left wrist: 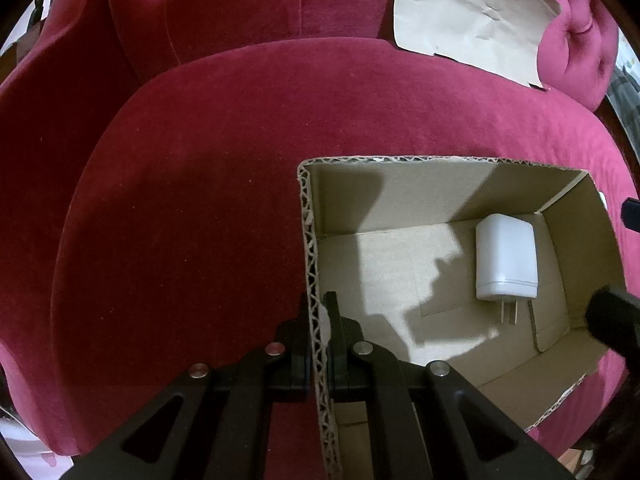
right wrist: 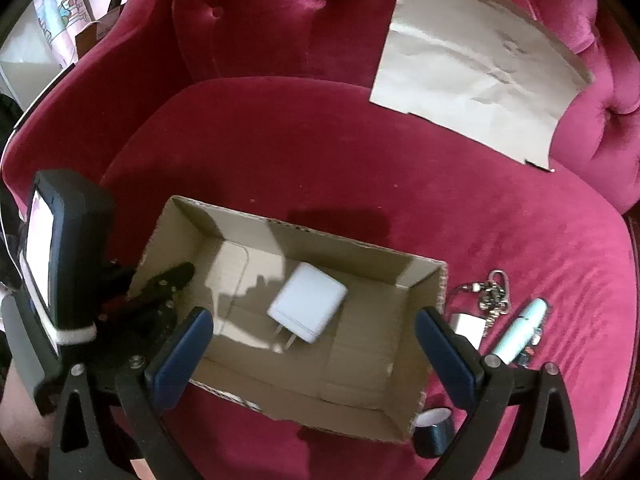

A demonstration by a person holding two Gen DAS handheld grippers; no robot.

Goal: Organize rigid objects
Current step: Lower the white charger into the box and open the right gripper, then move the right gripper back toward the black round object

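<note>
An open cardboard box (left wrist: pixel 436 184) (right wrist: pixel 424 288) sits on a magenta velvet sofa seat. A white plug charger (left wrist: pixel 505 258) (right wrist: pixel 307 307) lies flat on the box floor. My left gripper (left wrist: pixel 319 316) is shut on the box's left wall, one finger inside and one outside; it also shows in the right wrist view (right wrist: pixel 168 284). My right gripper (right wrist: pixel 314 344) is open and empty, above the box's near side. Beside the box on the right lie a small white adapter (right wrist: pixel 469 326), a key bunch (right wrist: pixel 494 294), a pale blue tube (right wrist: pixel 520 332) and a black tape roll (right wrist: pixel 434 430).
A crumpled sheet of paper (right wrist: pixel 476 64) (left wrist: pixel 472 12) leans at the back right of the sofa (right wrist: pixel 320 148). The left gripper's phone mount (right wrist: pixel 60 252) stands at the left. The sofa's tufted back and arms rise around the seat.
</note>
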